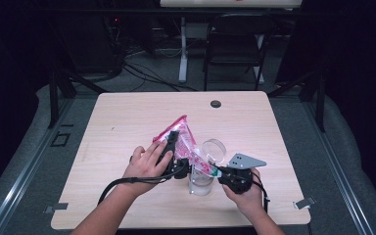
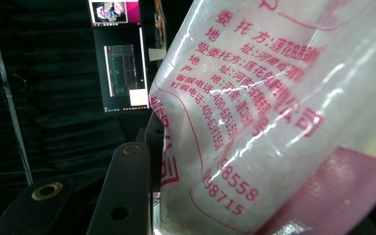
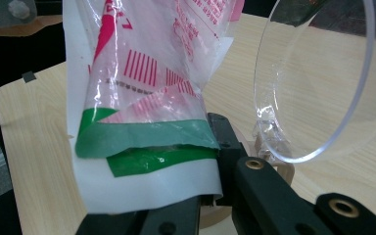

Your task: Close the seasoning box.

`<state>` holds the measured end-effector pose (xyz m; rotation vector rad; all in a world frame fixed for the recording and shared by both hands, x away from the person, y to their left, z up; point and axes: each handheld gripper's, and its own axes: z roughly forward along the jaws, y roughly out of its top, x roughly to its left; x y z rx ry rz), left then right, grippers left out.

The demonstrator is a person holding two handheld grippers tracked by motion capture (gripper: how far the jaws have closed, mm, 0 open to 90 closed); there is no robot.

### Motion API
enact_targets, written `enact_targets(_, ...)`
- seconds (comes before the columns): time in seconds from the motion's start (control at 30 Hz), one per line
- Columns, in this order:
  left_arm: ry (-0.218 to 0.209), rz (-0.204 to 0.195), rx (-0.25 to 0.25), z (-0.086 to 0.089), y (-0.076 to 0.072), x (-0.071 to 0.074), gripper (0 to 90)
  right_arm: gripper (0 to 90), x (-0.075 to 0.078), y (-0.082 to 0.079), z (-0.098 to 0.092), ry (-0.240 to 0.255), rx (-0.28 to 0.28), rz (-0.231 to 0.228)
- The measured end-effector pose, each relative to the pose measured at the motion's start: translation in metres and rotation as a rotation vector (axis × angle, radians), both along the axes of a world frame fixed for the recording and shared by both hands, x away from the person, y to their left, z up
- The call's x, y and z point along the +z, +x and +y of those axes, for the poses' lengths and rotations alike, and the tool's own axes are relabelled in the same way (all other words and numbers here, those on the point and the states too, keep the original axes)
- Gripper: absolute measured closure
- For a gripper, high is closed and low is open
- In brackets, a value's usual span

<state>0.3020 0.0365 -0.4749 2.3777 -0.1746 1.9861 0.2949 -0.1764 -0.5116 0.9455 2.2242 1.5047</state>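
Right gripper (image 1: pixel 221 172) clamped on green corner of bag (image 1: pixel 183 142), just above clear jar (image 1: pixel 201 182) near table (image 1: pixel 127 112) front. Left gripper (image 1: pixel 170 142) pinching bag's upper part, tilted over open lid (image 1: pixel 214 150).

Beyond my desk (image 1: pixel 127 112), with a dark round grommet (image 1: pixel 216 104) near its far edge, stand a black folding chair (image 1: pixel 235 44) and floor cables (image 1: pixel 142 68).

On the pale wooden table (image 1: pixel 127 112), the left gripper (image 1: pixel 172 147) and right gripper (image 1: pixel 221 172) hold a pink-printed clear plastic bag (image 1: pixel 183 134) tilted. Its lower end meets a clear open-lidded jar (image 1: pixel 201 178).
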Motion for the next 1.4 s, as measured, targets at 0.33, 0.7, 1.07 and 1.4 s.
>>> enact_targets(0.33,0.002,-0.002,0.001,0.0003,-0.0003,0.0,65.0,90.0,-0.0004,0.0005,0.0009,-0.002,0.003,0.003)
enact_targets(0.7,0.002,0.001,0.001,0.0005,-0.0005,-0.0003,65.0,90.0,-0.0008,0.0005,0.0011,-0.005,0.003,0.004)
enact_targets(1.07,0.006,-0.003,0.002,0.0004,-0.0011,0.0009,64.6,90.0,-0.0012,0.0009,0.0019,-0.007,0.002,0.004)
enact_targets(1.4,0.008,-0.008,-0.002,0.0005,-0.0014,0.0018,64.3,90.0,-0.0015,0.0017,0.0019,-0.008,0.003,0.007)
